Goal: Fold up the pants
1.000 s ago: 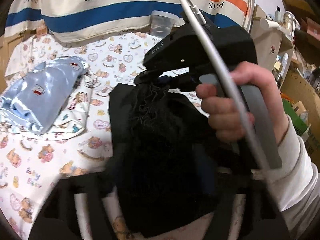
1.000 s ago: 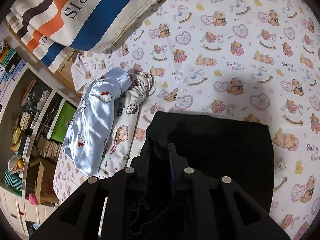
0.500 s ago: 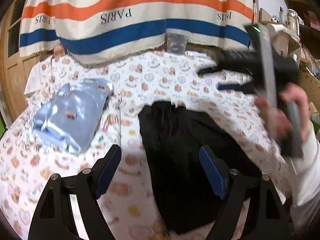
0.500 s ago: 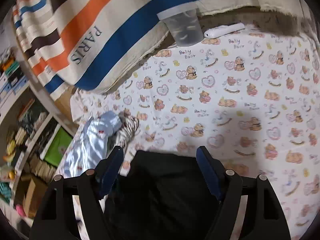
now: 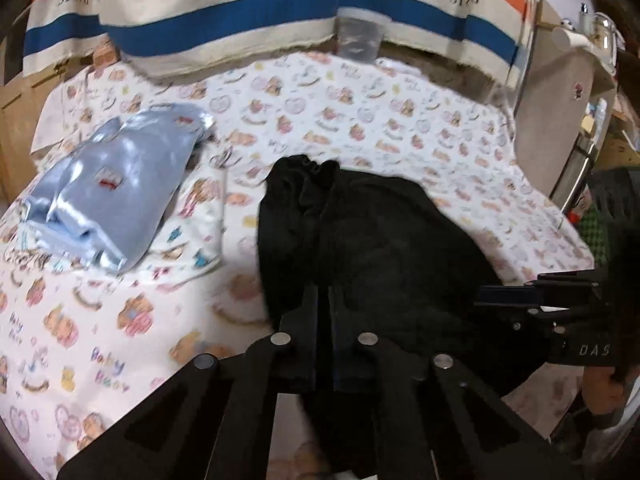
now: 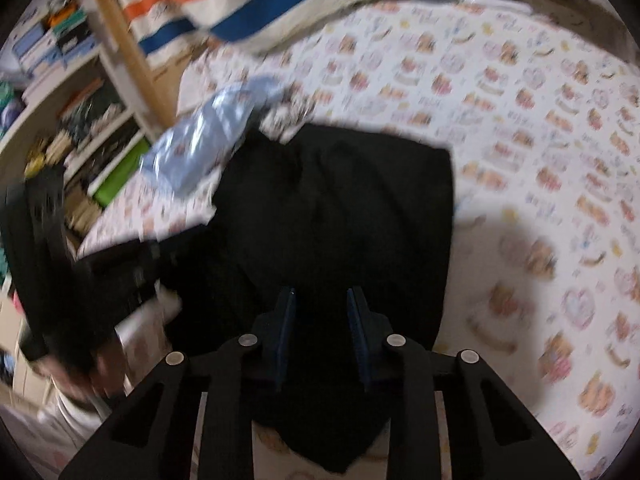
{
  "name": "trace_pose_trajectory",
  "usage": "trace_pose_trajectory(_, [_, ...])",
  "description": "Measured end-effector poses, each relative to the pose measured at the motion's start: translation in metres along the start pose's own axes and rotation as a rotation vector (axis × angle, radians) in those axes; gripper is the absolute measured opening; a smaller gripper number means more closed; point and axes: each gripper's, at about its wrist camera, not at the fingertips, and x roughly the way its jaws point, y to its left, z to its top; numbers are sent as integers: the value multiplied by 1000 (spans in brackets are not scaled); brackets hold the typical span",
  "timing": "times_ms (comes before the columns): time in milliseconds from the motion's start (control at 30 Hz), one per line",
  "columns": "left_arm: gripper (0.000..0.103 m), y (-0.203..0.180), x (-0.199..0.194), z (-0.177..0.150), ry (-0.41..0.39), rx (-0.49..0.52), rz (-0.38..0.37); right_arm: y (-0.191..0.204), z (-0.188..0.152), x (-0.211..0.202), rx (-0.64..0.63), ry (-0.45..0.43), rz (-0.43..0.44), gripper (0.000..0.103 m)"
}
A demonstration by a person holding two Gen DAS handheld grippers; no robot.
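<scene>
Home bedroom, teddy-print bedsheet (image 5: 360, 120), striped blanket (image 5: 280, 20), cluttered shelves (image 6: 80, 112)

Black pants (image 5: 380, 240), bunched on bedsheet (image 5: 360, 120)

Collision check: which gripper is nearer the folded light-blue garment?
Left. Left gripper is shut on the black pants' edge beside the light-blue garment; right gripper, jaws closing around pants fabric, is on the pants' far side.
</scene>
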Motion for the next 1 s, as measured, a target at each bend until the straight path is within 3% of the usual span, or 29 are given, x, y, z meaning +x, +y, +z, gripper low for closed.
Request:
trace_pose_trajectory(67, [1, 2, 4, -5, 26, 14, 36, -3, -8, -4, -3, -50, -16, 29])
trace_pose_trajectory(167, [1, 4, 0, -7, 42, 23, 36, -7, -8, -9, 19, -43, 0, 29])
trace_pose_trajectory(233, [1, 1, -10, 1, 11, 29, 26, -11, 3, -17, 36, -45, 14, 29])
trace_pose_trajectory(333, [3, -11, -27, 26, -70, 74, 14, -23, 29, -35, 75, -128, -17, 32])
trace_pose_trajectory(400, [11, -20, -29, 44, -90, 95, -35, -33, 51, -47, 109, -203, -57, 50])
trace_pose_trajectory(433, [16, -23, -27, 53, -85, 94, -81, -37, 60, -51, 120, -234, -79, 52])
trace_pose_trajectory(500, [16, -29, -14, 69, -51, 95, -153, -44, 80, -51, 134, -255, -120, 52])
trace_pose_trajectory(600, [16, -39, 18, 81, 25, 129, -160, -55, 99, -39, 171, -241, -117, 52])
trace_pose_trajectory(733, [14, -23, 59, 81, 115, 70, -92, -72, 101, -14, 227, -242, -139, 37])
trace_pose_trajectory(900, [14, -7, 62, 65, 113, 43, -97, -85, 99, 36, 222, -99, -61, 23])
trace_pose_trajectory(1000, [14, -5, 58, 56, 96, 56, -96, -87, 94, 54, 219, -60, -79, 18])
